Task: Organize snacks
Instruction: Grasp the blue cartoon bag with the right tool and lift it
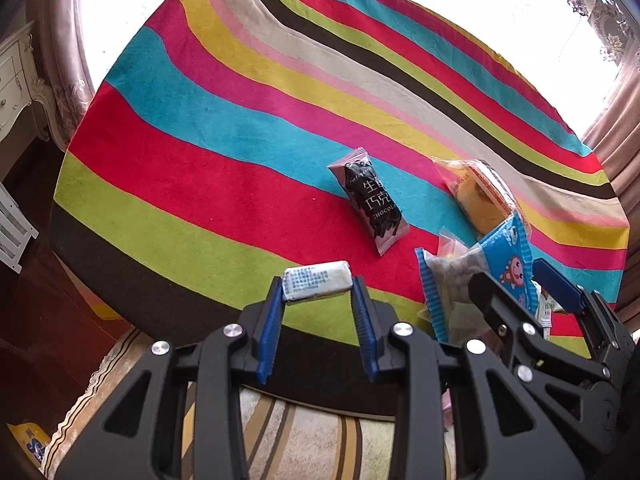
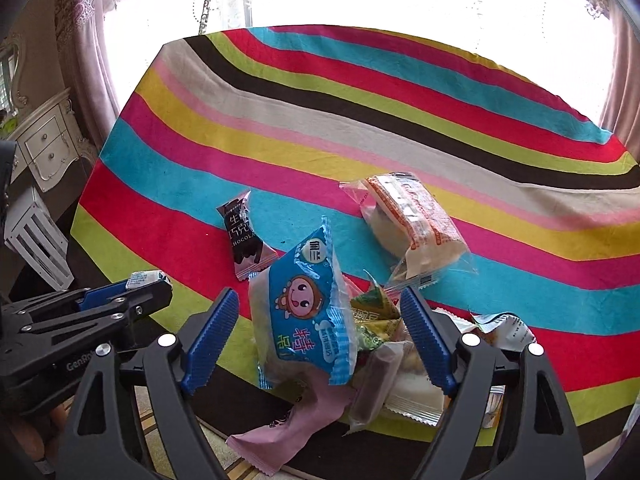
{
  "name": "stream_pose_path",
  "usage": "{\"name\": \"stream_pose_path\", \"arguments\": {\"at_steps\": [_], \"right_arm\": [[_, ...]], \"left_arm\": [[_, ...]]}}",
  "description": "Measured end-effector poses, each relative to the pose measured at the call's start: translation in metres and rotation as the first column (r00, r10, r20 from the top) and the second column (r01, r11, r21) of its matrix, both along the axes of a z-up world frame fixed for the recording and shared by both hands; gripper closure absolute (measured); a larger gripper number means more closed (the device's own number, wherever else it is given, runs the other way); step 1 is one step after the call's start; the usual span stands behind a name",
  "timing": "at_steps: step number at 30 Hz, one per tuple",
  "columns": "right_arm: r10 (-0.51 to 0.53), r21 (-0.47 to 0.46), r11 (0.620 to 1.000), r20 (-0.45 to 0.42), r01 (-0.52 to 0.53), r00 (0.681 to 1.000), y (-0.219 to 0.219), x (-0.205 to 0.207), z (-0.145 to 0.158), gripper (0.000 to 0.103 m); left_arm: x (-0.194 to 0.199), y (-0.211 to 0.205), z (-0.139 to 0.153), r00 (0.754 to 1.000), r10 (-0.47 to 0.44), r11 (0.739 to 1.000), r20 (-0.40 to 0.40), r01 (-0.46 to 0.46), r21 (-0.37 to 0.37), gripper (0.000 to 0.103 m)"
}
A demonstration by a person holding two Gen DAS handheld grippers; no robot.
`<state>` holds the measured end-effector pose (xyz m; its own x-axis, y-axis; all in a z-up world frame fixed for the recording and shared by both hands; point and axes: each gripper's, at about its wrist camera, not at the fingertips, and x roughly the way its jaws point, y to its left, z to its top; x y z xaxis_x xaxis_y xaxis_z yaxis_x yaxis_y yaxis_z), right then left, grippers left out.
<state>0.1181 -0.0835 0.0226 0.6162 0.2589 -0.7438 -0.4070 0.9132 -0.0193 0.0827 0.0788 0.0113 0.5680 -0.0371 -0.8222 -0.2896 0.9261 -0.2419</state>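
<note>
My left gripper [image 1: 317,286] is shut on a small white snack packet [image 1: 316,282] and holds it above the striped cloth's near edge; it also shows in the right wrist view [image 2: 146,278]. My right gripper [image 2: 320,304] is open over a pile of snacks at the cloth's near edge. A blue cartoon snack bag [image 2: 310,312] stands between its fingers without clear contact; it also shows in the left wrist view [image 1: 506,258]. A black chocolate bar packet [image 1: 370,202] [image 2: 244,234] and an orange-white cake packet [image 1: 480,192] [image 2: 416,224] lie farther out on the cloth.
The striped cloth [image 1: 200,140] covers a table. The pile holds a pink packet [image 2: 288,424], a green packet [image 2: 376,312] and other wrappers. A white dresser [image 2: 48,144] and a white slatted crate [image 2: 36,236] stand at the left. Curtains and bright windows lie behind.
</note>
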Motion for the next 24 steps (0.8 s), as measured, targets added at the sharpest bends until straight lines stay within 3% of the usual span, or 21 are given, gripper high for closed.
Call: {"name": "stream_pose_path", "arguments": {"at_steps": [3,7,9,18,24], "right_arm": [[0.011,-0.02,1.0,-0.019,-0.011,1.0,0.005,0.004,-0.007,0.036],[0.033,-0.062,0.998,-0.006,-0.034,0.999,0.014,0.0,-0.011,0.036],[0.047,-0.064,0.997,-0.028,-0.049,0.998,0.016,0.001,-0.016,0.047],[0.041,-0.002,0.999,0.022,-0.041,0.999,0.005,-0.01,-0.003,0.062],[0.031,0.043,0.999,0.041,-0.033,0.999,-0.005,-0.017,0.007,0.063]], "left_arm": [[-0.002,0.001,-0.001,1.0,-0.002,1.0,0.001,0.002,-0.002,0.069],[-0.003,0.002,-0.001,1.0,-0.002,1.0,0.001,0.002,-0.003,0.069],[-0.003,0.002,-0.001,1.0,-0.002,1.0,0.002,0.002,-0.002,0.069],[-0.007,-0.001,0.003,1.0,0.004,1.0,0.008,-0.004,0.023,0.069],[-0.012,-0.007,0.008,1.0,0.005,0.998,0.017,-0.006,0.055,0.069]]}}
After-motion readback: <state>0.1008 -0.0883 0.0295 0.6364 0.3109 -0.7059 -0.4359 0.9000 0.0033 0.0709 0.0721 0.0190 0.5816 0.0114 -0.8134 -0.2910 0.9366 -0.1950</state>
